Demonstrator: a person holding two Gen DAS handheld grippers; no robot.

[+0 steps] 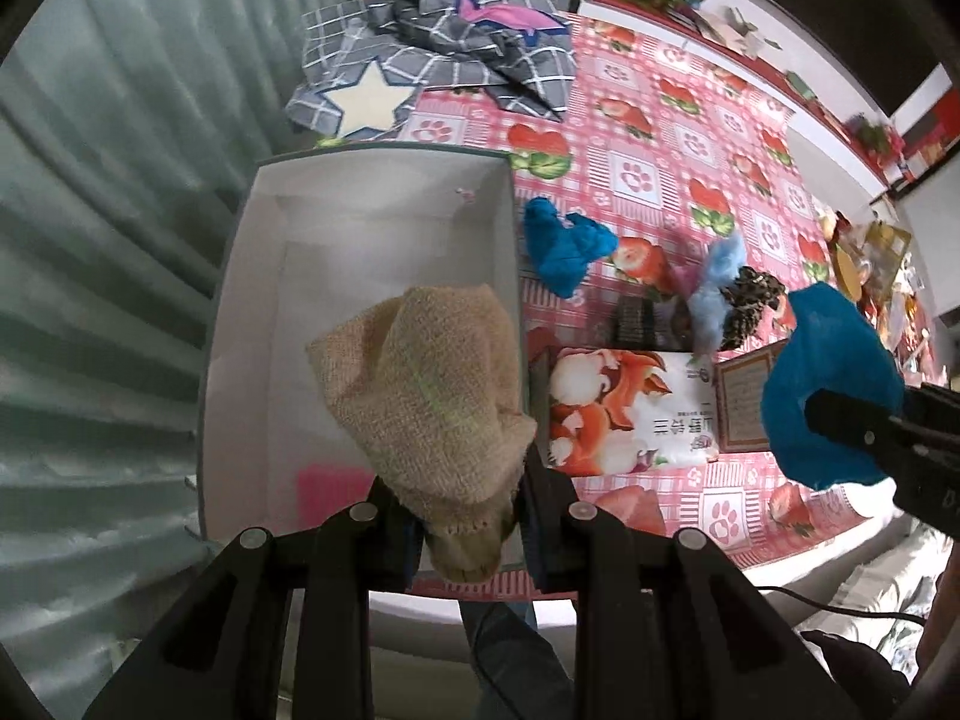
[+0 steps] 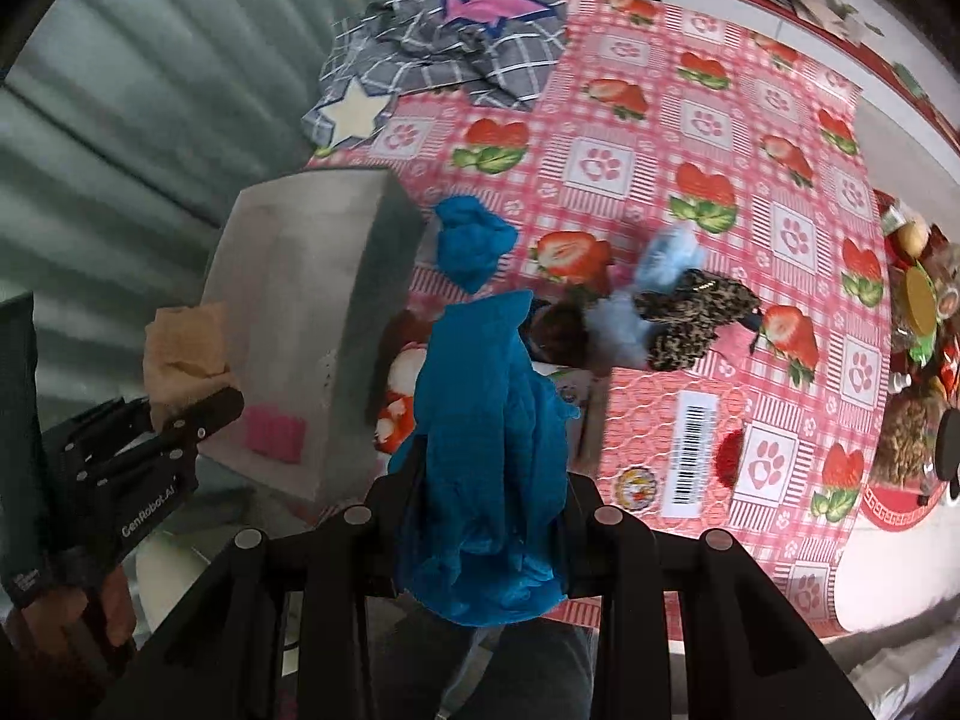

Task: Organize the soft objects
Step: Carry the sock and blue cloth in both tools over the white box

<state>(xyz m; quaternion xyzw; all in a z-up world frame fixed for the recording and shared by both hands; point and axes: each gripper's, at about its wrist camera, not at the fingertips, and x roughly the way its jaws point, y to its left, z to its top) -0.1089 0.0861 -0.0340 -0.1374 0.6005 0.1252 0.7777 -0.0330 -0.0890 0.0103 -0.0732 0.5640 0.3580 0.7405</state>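
Beige, loosely woven cloth point(image 1: 420, 396) hangs from my left gripper point(image 1: 462, 516), whose jaws are clamped on its upper fold. I hold it directly above the white box point(image 1: 240, 300) so that it should fall inside on release. A pink item point(image 1: 330, 489) already lies on the box floor, at the near end. My right gripper point(image 2: 486, 516) has its jaws clamped on a blue cloth point(image 2: 486, 420), which dangles just beside the box, over the printed tissue pack point(image 1: 630, 408) that sits against the box's outer wall. I judge this cloth to be queued for the same box, held clear so the two loads do not tangle. A second blue cloth point(image 1: 564, 246) rests on the strawberry tablecloth point(image 1: 690, 138) just outside the box's far corner; a pale blue fluffy item point(image 2: 666, 258) and a leopard-print item point(image 2: 696, 324) lie farther out from the box. A grey checked fabric point(image 1: 444, 54) is bunched beyond the box's far end.
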